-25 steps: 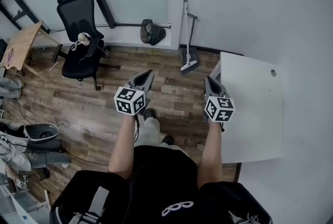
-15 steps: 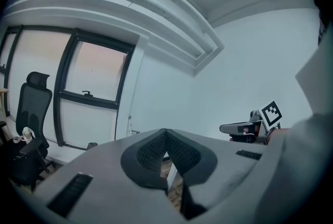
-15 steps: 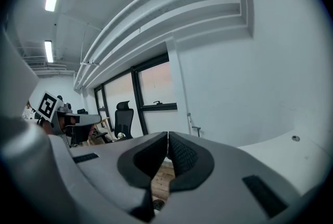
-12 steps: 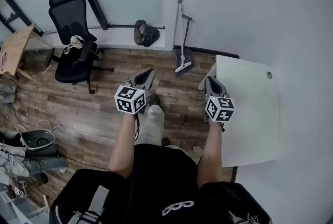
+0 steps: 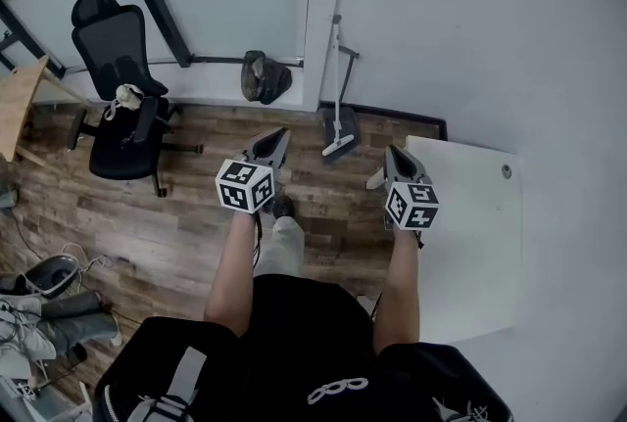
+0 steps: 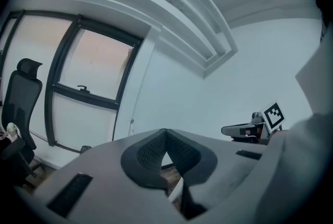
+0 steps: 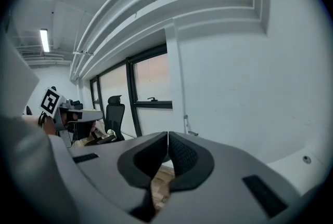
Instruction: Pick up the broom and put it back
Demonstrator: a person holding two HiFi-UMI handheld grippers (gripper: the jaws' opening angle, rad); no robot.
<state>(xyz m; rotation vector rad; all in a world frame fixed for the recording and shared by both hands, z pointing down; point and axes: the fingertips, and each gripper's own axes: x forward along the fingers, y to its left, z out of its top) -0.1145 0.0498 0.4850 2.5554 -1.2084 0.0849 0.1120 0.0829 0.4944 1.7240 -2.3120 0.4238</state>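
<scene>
I am keeping the left gripper (image 5: 282, 133) and right gripper (image 5: 393, 152) pinched closed and empty at mid-frame, with the broom (image 5: 339, 146) leaning against the wall (image 5: 441, 19) above them.

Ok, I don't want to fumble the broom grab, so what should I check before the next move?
1. Broom found: ok, upright against the wall beside the window.
2. Left gripper empty: ok, jaws together on nothing.
3. Right gripper empty: ok, jaws together on nothing.
4. Jaws opened for the grasp: not ok, both shut.
5. Broom likely within reach: not ok, it stands well ahead of both grippers.
</scene>
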